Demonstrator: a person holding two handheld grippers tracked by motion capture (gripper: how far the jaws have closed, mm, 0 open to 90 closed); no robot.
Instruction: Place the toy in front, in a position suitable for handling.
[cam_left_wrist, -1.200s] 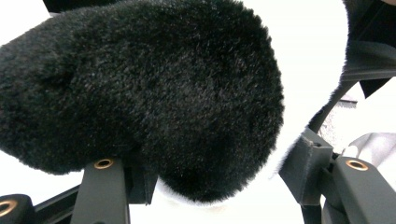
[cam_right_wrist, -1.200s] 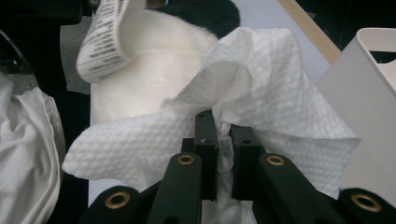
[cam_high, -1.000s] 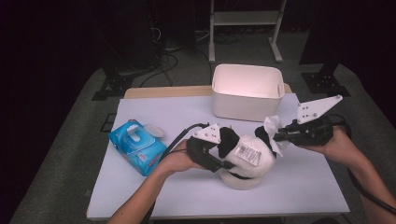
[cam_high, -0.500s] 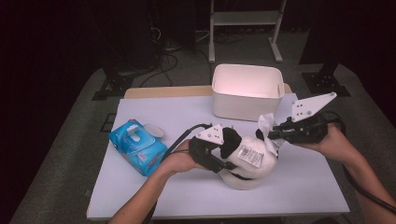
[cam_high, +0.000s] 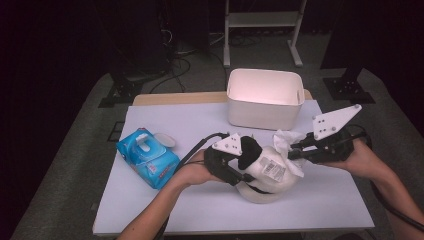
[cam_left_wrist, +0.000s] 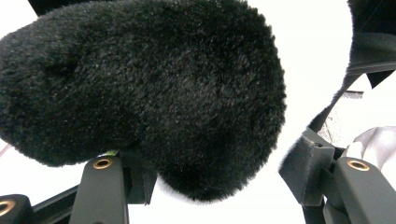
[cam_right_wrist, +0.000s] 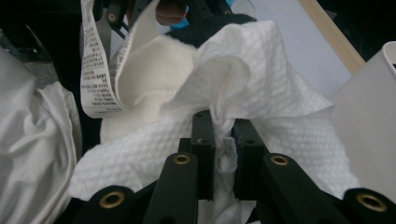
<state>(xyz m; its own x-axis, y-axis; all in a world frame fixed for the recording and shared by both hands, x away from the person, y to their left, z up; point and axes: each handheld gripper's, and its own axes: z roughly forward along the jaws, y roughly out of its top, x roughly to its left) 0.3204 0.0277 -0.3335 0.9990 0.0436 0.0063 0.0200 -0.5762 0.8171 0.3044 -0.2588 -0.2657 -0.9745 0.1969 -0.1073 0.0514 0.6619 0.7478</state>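
Note:
A black and white plush toy (cam_high: 270, 170) lies on the white table (cam_high: 200, 125), a printed label (cam_right_wrist: 93, 65) hanging from it. My left gripper (cam_high: 250, 165) is shut on a black furry part (cam_left_wrist: 154, 88) of the toy, which bulges between the jaws. From the right, my right gripper (cam_high: 292, 152) holds a crumpled white wipe (cam_high: 286, 142) against the toy's white fur (cam_right_wrist: 154, 70). A twisted fold of the wipe (cam_right_wrist: 261, 74) is pinched between the right gripper (cam_right_wrist: 223, 135) pads. Those jaws have just eased open a little, with the wipe still caught between them.
A blue pack of wipes (cam_high: 147, 157) with its lid flipped open lies at the table's left. A white plastic bin (cam_high: 265, 100) stands at the back, close behind the toy. A wooden board edge (cam_high: 175, 98) runs along the far side. Dark floor and stands surround the table.
My right gripper has shifted slightly leftwards with the wipe over the toy. The left gripper and the toy have stayed put.

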